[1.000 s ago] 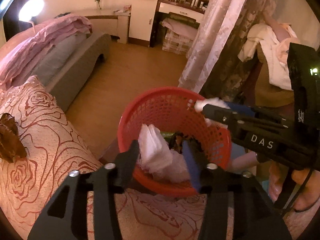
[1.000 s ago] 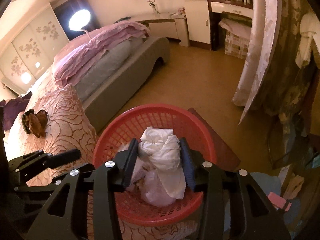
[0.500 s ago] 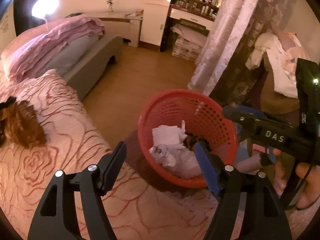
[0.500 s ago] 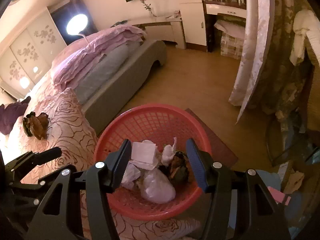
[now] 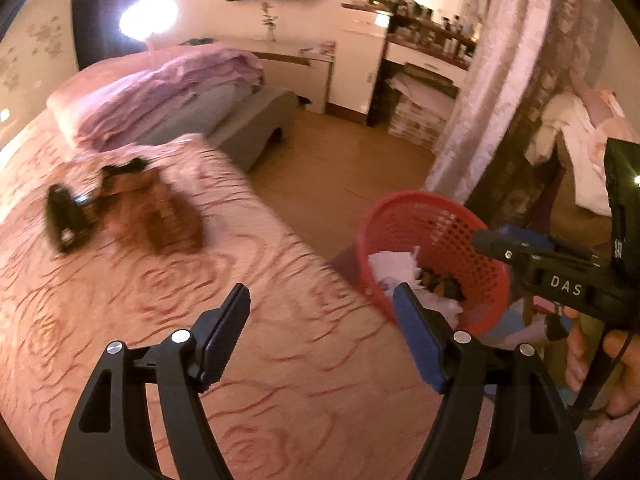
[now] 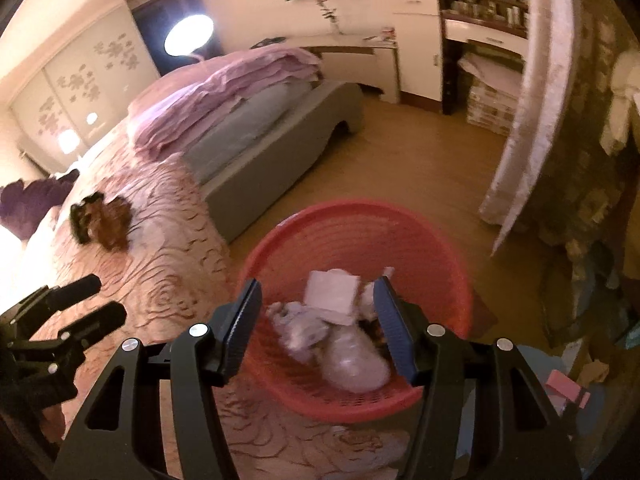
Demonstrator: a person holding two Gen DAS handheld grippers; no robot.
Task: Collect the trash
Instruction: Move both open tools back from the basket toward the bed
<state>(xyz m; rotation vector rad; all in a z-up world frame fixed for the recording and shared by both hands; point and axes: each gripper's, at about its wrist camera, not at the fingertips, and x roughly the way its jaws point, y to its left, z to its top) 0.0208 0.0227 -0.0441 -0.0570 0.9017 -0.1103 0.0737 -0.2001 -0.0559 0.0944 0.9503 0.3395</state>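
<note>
Your left gripper (image 5: 320, 334) is spread wide with nothing between its fingers, hanging over the rose-patterned bedspread (image 5: 160, 340). In its view the red basket (image 5: 424, 216) sits at about 2 o'clock, just off the edge of the bed, with white crumpled paper (image 5: 390, 262) and some darker scraps (image 5: 440, 282) lying inside. The blue pad of the right-hand finger overlaps the basket's near rim in the picture; whether it touches, you cannot tell. At 10 o'clock on the bedspread lies a blurred brown bundle (image 5: 160, 216) with a black piece (image 5: 64, 216) just beside it.

Your right gripper (image 6: 316, 322) is also released and holds nothing. It hovers above the basket (image 6: 352, 216), which fills the middle of that view. Between its fingers you look down on a flat white sheet (image 6: 332, 292), a pale plastic bag (image 6: 354, 358) and other crumpled bits, all resting in the basket. The brown bundle (image 6: 110, 224) shows at 10 o'clock on the bedspread, well apart from the basket, and the left gripper's dark fingers (image 6: 90, 284) poke in at 9 o'clock over the bed.

Beyond the bed, a grey bench (image 6: 280, 148) carries folded pink bedding (image 6: 224, 96), and a patterned curtain (image 6: 532, 92) hangs at 2 o'clock over the wooden floor (image 6: 420, 160).
</note>
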